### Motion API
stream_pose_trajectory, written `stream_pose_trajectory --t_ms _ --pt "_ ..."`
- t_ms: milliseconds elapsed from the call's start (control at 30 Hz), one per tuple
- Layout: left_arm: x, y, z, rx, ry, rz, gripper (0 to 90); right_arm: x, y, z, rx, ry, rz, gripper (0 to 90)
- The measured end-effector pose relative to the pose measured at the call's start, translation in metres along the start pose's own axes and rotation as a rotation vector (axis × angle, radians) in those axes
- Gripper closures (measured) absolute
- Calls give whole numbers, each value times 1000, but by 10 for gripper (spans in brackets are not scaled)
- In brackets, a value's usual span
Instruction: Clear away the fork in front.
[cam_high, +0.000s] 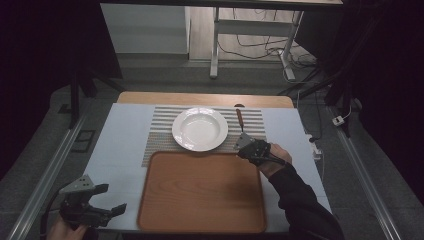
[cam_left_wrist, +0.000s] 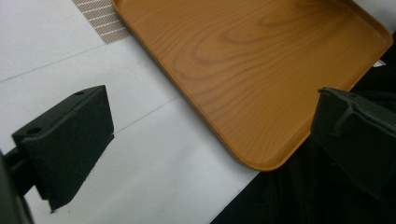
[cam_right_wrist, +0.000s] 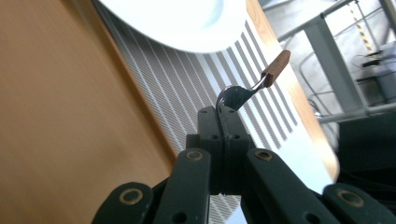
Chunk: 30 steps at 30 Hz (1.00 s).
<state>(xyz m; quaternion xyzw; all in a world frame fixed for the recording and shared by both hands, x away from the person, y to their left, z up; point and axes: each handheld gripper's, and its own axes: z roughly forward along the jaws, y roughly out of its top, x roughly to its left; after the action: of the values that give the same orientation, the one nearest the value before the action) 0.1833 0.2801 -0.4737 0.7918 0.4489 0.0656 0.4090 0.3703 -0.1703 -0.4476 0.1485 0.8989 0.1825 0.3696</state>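
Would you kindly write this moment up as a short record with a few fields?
Held item: fork with a wooden handle, gripped by its metal end
Right gripper: jaws shut on the fork, beside the plate
Left gripper: jaws open, nothing between them, at the table's near left corner
Tray: wooden, bare
Mat: striped, under the plate

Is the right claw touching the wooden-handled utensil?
Touching. In the right gripper view, the right claw has its jaws shut on the metal end of the utensil, whose wooden handle sticks out beyond them.
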Motion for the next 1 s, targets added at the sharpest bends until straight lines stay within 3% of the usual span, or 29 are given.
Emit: stream_pose_trajectory --t_ms 167,200,333,400,533,600,667,700,833,1000 --pt "-3 5 3 0 -10 29 0 -2 -5 -17 -81 67 100 900" --pt "-4 8 6 6 -27 41 0 -3 -6 -20 -95 80 117 900" --pt "-6 13 11 13 -50 71 0 -4 -9 -30 -138 112 155 900" --pt "-9 19 16 16 -63 113 0 -5 -13 -41 -187 156 197 899" --pt "-12 24 22 5 -77 143 0 -4 -18 -53 -249 212 248 899" --pt "-13 28 25 -11 -96 139 0 -4 -19 -56 -263 228 259 899" --pt "-13 31 28 -25 -116 135 0 -1 -22 -63 -305 290 304 899" --pt "-13 32 30 -21 -121 130 0 -1 -22 -63 -305 290 304 899" --pt "-15 39 38 -5 -133 149 0 5 -25 -73 -351 373 328 899" --pt "-21 50 49 10 -141 196 0 12 -25 -79 -381 421 318 900"
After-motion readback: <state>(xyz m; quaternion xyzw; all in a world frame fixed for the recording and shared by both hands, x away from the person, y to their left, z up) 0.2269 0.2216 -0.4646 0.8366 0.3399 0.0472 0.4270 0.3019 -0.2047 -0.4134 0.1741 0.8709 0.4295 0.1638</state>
